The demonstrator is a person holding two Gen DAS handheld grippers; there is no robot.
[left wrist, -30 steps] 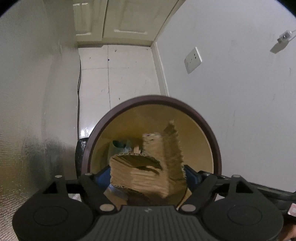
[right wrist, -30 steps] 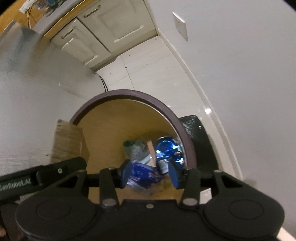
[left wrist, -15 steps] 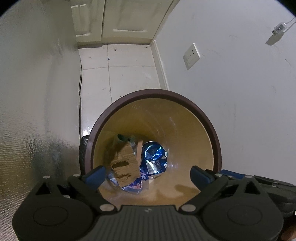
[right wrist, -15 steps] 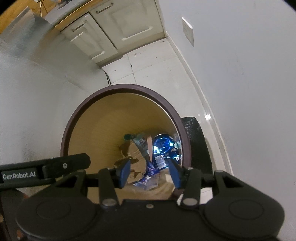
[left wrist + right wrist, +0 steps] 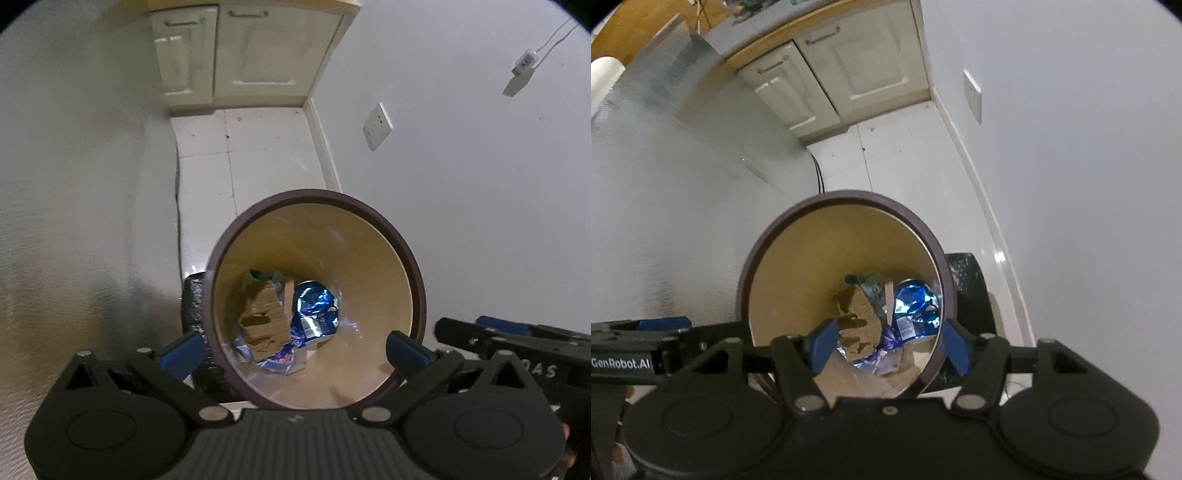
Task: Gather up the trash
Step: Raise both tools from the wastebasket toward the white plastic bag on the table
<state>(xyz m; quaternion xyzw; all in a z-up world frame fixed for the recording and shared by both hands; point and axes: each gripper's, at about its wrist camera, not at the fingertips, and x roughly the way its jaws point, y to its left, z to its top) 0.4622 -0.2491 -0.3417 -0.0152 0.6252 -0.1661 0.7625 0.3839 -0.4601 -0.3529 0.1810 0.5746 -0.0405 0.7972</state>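
Jaws of left gripper (image 5: pixel 295 349) spread as wide as they go and still opening, nothing between the blue pads; jaws of right gripper (image 5: pixel 889 345) about half apart and opening, likewise empty. Both held above the waste bin (image 5: pixel 416 280), pointing steeply down into its mouth. Bin round, dark brown rim, tan inner wall, upright on pale floor tiles (image 5: pixel 258 155), close beside the white wall (image 5: pixel 461 203). Torn cardboard piece (image 5: pixel 264 319) lying at the bin's bottom, left of centre in the left wrist view, long axis running roughly from near rim toward far rim, broader ragged end nearer the cameras, narrower end pointing toward the far side of the bin. Crumpled blue foil wrapper (image 5: pixel 314 310) just right of the cardboard, touching it; more blue-and-silver wrapper showing under the cardboard's near end. Greenish scrap (image 5: pixel 855 278) at the far end of the pile, kind not clear. Thin tan strip (image 5: pixel 889 299) standing tilted between cardboard and blue foil in the right wrist view. Black bag (image 5: pixel 967 291) on the floor against the outside of the bin, wall side. Wall socket (image 5: pixel 377 126) above and beyond the bin. Cream cabinet doors (image 5: pixel 255 51) well beyond the bin, at the end of the floor strip. Dark cable (image 5: pixel 177 206) running down to the floor beyond the bin, along the silvery textured panel (image 5: pixel 74 221).
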